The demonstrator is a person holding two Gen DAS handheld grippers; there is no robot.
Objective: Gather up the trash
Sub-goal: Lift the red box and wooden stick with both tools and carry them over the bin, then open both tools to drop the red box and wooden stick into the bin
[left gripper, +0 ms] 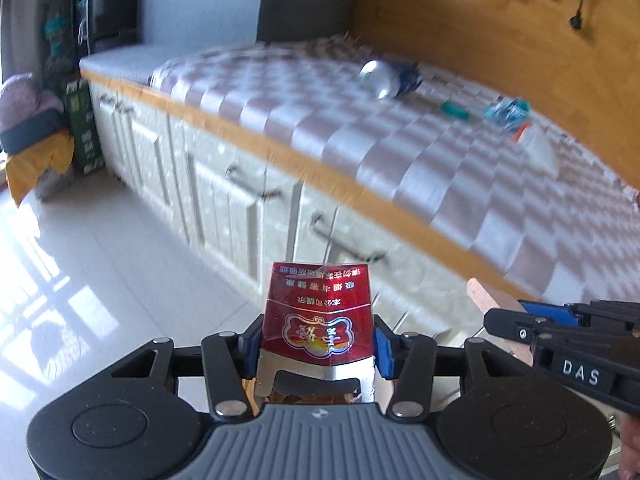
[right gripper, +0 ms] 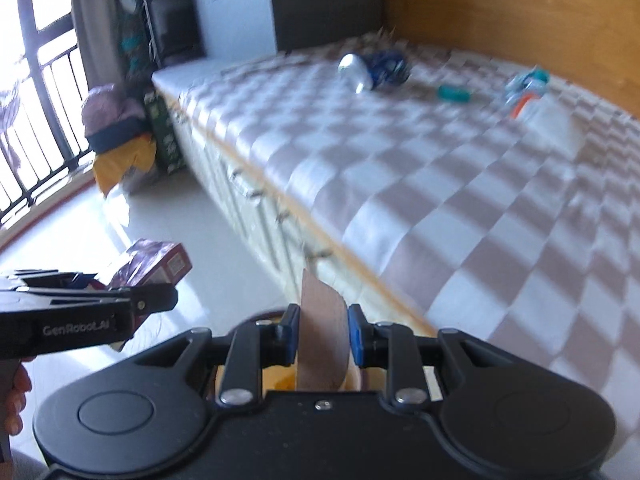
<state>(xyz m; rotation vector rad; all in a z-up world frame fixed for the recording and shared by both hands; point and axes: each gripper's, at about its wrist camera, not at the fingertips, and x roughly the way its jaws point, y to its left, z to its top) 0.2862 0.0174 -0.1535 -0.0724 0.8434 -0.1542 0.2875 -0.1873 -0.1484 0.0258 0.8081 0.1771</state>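
Left wrist view first: the left gripper (left gripper: 318, 350) has its jaws pinching a red cigarette pack (left gripper: 318, 320), squeezed from both sides, torn open end toward the camera. Off to the right the right gripper (left gripper: 560, 336) pokes into frame with a flat brown cardboard piece (left gripper: 486, 300) sticking out of it. Beyond that, the bed with the checkered cover (left gripper: 400, 152) has more trash on it: a crushed can (left gripper: 390, 78), a small teal thing (left gripper: 454, 110), a crumpled blue wrapper (left gripper: 506, 110) and what looks like a clear bottle with an orange cap (left gripper: 538, 146), all fairly blurry.

Right wrist view: the jaws of the right gripper (right gripper: 322, 338) are closed on that cardboard piece (right gripper: 322, 340), edge-on between the pads. The left gripper (right gripper: 88, 312) is over at the left with the pack (right gripper: 154, 266) hanging above the tile floor (right gripper: 208, 248). The same litter lies on the bed (right gripper: 440, 184), well apart from both hands.

Both hands are full, so I'd say it's carry-to-the-bin time, though no bin shows in either view. Keep the squeeze steady, since that pack is flimsy and the cardboard could slide out. Drop one at a time, then go back for the can.
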